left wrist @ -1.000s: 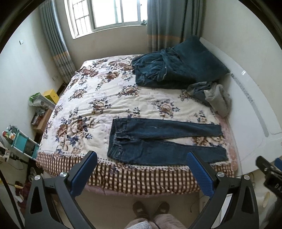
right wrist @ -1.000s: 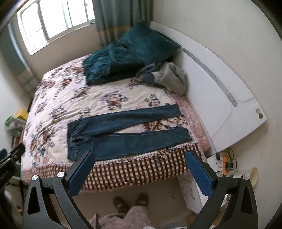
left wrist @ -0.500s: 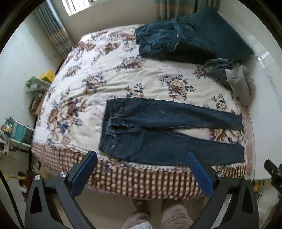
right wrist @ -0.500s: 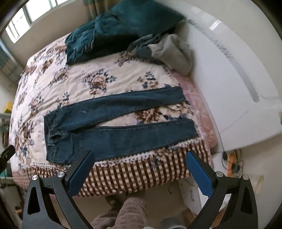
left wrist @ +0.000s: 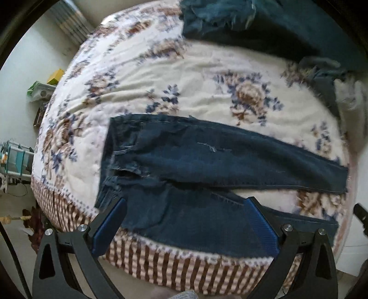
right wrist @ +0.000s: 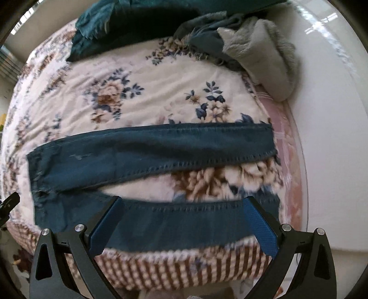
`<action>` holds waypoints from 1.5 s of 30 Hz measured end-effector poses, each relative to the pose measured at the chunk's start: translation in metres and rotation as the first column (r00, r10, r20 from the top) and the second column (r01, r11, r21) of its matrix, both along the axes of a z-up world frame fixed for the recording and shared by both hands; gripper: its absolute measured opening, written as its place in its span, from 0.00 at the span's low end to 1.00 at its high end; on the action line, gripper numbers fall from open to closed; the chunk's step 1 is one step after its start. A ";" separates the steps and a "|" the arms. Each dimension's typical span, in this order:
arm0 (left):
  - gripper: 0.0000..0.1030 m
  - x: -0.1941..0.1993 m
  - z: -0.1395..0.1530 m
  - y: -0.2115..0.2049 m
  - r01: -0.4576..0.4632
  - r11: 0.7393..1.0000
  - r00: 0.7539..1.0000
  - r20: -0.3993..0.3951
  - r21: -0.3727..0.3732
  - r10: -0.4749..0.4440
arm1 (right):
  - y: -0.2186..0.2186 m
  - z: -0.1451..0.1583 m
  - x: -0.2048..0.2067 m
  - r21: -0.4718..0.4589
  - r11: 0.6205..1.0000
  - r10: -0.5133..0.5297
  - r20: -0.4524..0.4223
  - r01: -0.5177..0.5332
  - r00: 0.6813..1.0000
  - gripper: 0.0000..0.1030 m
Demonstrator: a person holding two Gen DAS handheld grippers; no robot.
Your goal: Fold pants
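Dark blue jeans (left wrist: 207,161) lie flat on the flowered bedspread (left wrist: 195,85), waistband to the left and both legs running right, near the bed's front edge. My left gripper (left wrist: 186,216) is open and empty, hovering over the near leg by the waist end. My right gripper (right wrist: 184,216) is open and empty, hovering over the near leg (right wrist: 184,220) toward the hem. The far leg (right wrist: 161,149) lies parallel behind it, with a gap of bedspread between.
A dark teal blanket (left wrist: 264,20) is heaped at the back of the bed. Grey and teal clothes (right wrist: 260,50) lie at the back right by the white headboard (right wrist: 333,115). The checkered bed border (left wrist: 172,260) hangs at the front edge. Clutter (left wrist: 39,89) stands on the floor left.
Both grippers have moved forward and down toward the bed; the jeans now fill the views. The jeans have not moved and both grippers stay open.
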State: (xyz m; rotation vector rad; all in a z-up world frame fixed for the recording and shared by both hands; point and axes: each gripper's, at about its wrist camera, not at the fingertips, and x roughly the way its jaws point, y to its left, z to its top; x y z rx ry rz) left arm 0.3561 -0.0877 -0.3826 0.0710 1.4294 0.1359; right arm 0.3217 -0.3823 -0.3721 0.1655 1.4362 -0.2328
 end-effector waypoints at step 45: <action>0.07 0.047 -0.109 0.001 0.588 0.804 0.809 0.053 -0.091 -0.586 | 0.097 -0.204 0.088 -0.015 0.892 0.449 -0.094 -0.452 0.889 0.14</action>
